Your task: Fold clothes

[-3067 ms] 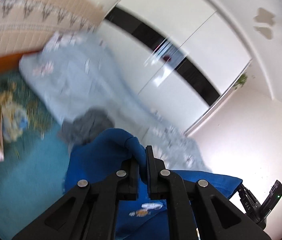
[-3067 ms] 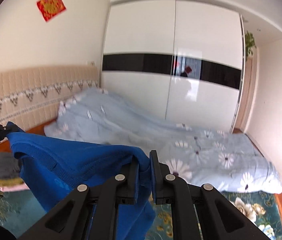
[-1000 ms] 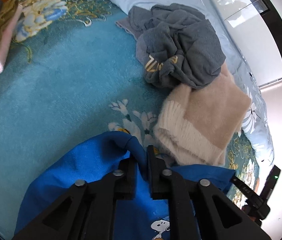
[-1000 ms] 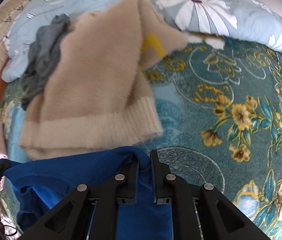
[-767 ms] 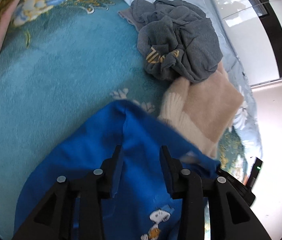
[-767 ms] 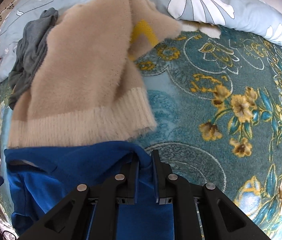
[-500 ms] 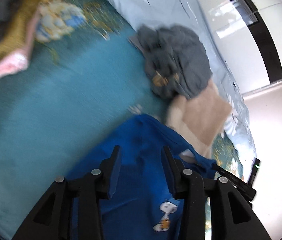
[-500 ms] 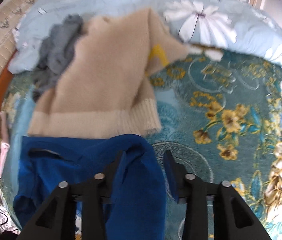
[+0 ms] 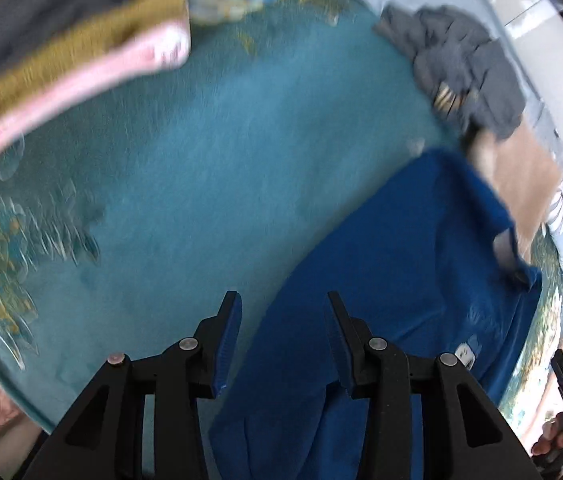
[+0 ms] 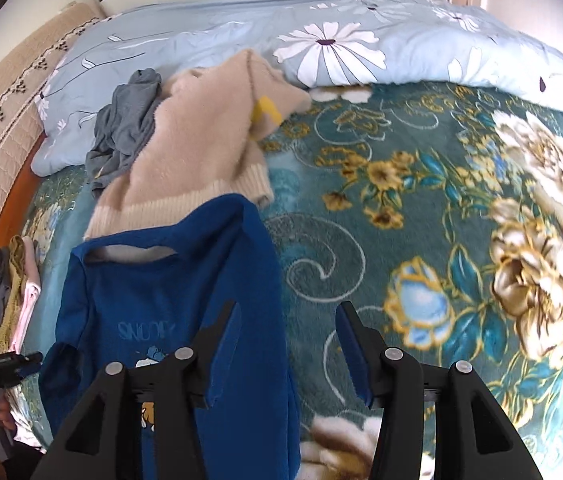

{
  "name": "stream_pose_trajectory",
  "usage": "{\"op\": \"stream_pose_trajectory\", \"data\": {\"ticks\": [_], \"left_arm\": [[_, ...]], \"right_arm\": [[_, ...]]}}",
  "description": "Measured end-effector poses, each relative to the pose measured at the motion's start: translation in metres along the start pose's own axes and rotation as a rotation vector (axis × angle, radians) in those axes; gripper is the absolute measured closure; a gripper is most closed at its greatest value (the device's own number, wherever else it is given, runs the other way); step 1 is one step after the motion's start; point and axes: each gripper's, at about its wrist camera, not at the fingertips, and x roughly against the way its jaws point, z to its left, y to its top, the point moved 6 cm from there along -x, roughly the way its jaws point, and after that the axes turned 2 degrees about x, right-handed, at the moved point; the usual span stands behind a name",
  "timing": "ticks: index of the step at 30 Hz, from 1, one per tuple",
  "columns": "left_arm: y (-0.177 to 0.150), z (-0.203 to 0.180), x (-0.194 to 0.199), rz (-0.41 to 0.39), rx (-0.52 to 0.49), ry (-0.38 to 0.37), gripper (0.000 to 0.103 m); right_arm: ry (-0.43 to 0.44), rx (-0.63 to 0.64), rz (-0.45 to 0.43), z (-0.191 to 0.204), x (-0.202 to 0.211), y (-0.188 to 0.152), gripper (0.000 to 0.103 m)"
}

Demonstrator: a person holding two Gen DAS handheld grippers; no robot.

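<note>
Right wrist view: the blue sweatshirt [image 10: 169, 300], pinched a second ago, now lies flat on the bed beside the beige sweater [image 10: 197, 152]; right gripper [image 10: 287, 324] is still opening, empty. Left gripper [image 9: 279, 316] stands parted, empty; its view is motion-blurred.

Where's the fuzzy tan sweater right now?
In the right wrist view the tan sweater lies upper left, between the grey top and blue shirt.

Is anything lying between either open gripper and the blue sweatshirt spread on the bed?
Nothing visible does. The blue sweatshirt lies flat right under the left gripper and the right gripper, whose jaws are opening. The beige sweater only meets its far edge.
</note>
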Motion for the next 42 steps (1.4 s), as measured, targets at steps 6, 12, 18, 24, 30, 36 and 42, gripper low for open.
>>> {"op": "stream_pose_trajectory", "data": {"ticks": [6, 12, 18, 24, 30, 36, 42], "left_arm": [[-0.003, -0.007, -0.019, 0.055, 0.030, -0.038, 0.060], [-0.012, -0.012, -0.046, 0.161, 0.021, -0.001, 0.076], [-0.005, -0.010, -0.045, 0.142, 0.042, 0.000, 0.099], [0.034, -0.028, 0.035, -0.331, -0.070, 0.124, 0.102], [0.036, -0.036, 0.056, -0.544, -0.229, 0.366, 0.102], [0.035, 0.020, 0.053, -0.421, -0.029, 0.435, 0.102], [0.023, 0.061, 0.043, -0.301, 0.264, 0.231, 0.102]], "right_arm": [[0.032, -0.002, 0.001, 0.009, -0.003, -0.003, 0.050], [0.041, 0.009, 0.028, 0.016, -0.011, -0.011, 0.050], [0.039, -0.035, 0.064, 0.009, -0.021, -0.021, 0.050], [0.033, -0.031, 0.063, 0.011, -0.021, -0.023, 0.050], [0.032, -0.015, 0.062, 0.015, -0.017, -0.026, 0.050], [0.016, 0.059, 0.076, 0.015, 0.000, -0.048, 0.050], [0.081, -0.018, 0.231, 0.001, -0.024, -0.107, 0.050]]}}
